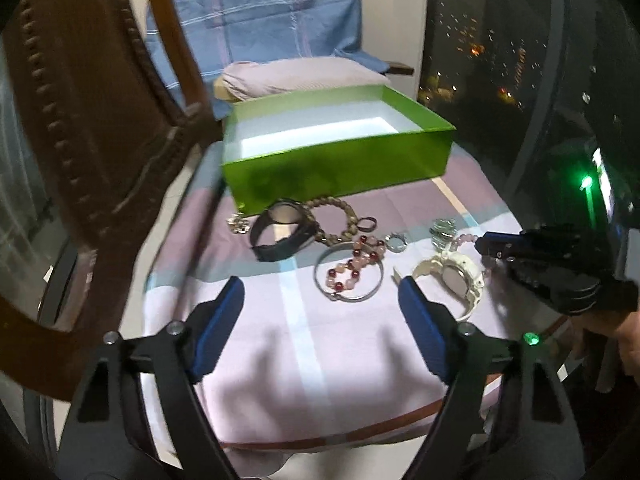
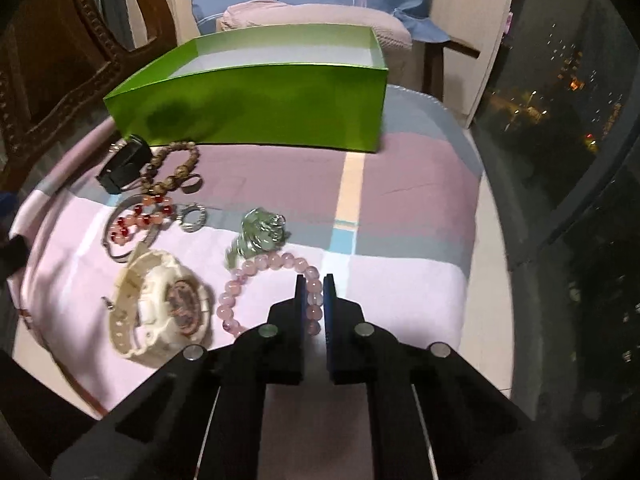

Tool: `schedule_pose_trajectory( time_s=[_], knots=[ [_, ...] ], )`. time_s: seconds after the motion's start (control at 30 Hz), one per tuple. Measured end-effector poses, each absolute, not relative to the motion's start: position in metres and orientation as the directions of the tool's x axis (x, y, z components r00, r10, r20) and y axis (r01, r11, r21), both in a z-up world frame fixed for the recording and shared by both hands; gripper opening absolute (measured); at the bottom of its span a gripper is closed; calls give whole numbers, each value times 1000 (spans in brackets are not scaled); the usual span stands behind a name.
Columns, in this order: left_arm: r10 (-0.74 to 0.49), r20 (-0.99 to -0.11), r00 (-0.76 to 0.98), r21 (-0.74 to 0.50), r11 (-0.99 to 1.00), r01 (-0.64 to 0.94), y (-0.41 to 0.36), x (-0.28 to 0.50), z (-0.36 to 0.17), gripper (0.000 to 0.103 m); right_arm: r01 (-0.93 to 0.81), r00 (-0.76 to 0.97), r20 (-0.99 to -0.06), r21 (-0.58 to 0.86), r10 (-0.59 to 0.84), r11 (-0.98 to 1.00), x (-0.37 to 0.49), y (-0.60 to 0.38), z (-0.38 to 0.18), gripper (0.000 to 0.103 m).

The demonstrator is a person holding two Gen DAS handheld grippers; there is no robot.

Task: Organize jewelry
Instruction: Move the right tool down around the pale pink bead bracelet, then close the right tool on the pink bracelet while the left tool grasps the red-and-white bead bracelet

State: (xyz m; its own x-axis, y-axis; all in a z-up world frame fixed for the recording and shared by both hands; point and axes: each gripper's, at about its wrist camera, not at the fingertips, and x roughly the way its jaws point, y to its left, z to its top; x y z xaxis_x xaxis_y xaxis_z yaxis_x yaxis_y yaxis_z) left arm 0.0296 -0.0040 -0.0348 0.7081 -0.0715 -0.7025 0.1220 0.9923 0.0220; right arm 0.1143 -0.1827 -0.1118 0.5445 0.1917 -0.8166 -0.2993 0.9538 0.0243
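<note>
The right gripper (image 2: 314, 294) has pinched the pink bead bracelet (image 2: 256, 280) lying on the bench (image 2: 400, 280). The left gripper (image 1: 320, 312) hangs open, holding nothing. Next, lift the bracelet into the green box (image 2: 260, 108).

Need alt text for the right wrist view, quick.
The right tongs are shut on a pink bead bracelet lying on a pastel checked cloth. A white watch lies to their left; an open green box stands behind.

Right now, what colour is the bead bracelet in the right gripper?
Pale pink beads, pinched by the right gripper; clearest in the right wrist view.
</note>
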Motion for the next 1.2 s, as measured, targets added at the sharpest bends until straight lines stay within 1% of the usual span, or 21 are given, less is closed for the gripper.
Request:
schedule_pose_trajectory(
  time_s=[0.17, 0.3, 0.4, 0.57, 0.73, 0.9, 0.97, 1.03, 1.07, 1.2],
  knots=[
    [-78, -707, 703, 45, 987, 154, -14, 46, -38, 67, -311, 572, -774, 103, 273, 945, 107, -190, -94, 8],
    [-93, -717, 691, 40, 984, 174, -19, 57, -43, 66, -327, 610, -712, 172, 347, 929, 95, -197, -72, 8],
    [-112, -722, 682, 35, 980, 198, -25, 63, -48, 66, -340, 617, -689, 201, 379, 919, 91, -199, -64, 8],
    [-102, -746, 658, 53, 976, 212, -32, 80, -60, 48, -352, 610, -686, 214, 396, 911, 90, -199, -60, 8],
    [-91, -765, 638, 42, 981, 191, -30, 94, -67, 44, -361, 602, -690, 214, 402, 908, 89, -198, -61, 8],
    [-84, -789, 609, 52, 978, 203, -33, 99, -76, 33, -361, 599, -692, 215, 403, 907, 89, -197, -62, 8],
    [-86, -806, 586, 37, 980, 195, -32, 102, -83, 25, -364, 599, -692, 213, 403, 907, 89, -197, -63, 8],
    [-75, -803, 591, 45, 982, 185, -30, 103, -85, 21, -362, 602, -691, 211, 400, 908, 89, -198, -63, 8],
    [-85, -801, 593, 28, 984, 178, -27, 103, -85, 9, -362, 603, -689, 213, 402, 908, 89, -198, -62, 8],
    [-113, -752, 649, 4, 984, 176, -22, 95, -65, 8, -363, 616, -674, 215, 407, 907, 87, -200, -58, 8]
  ],
)
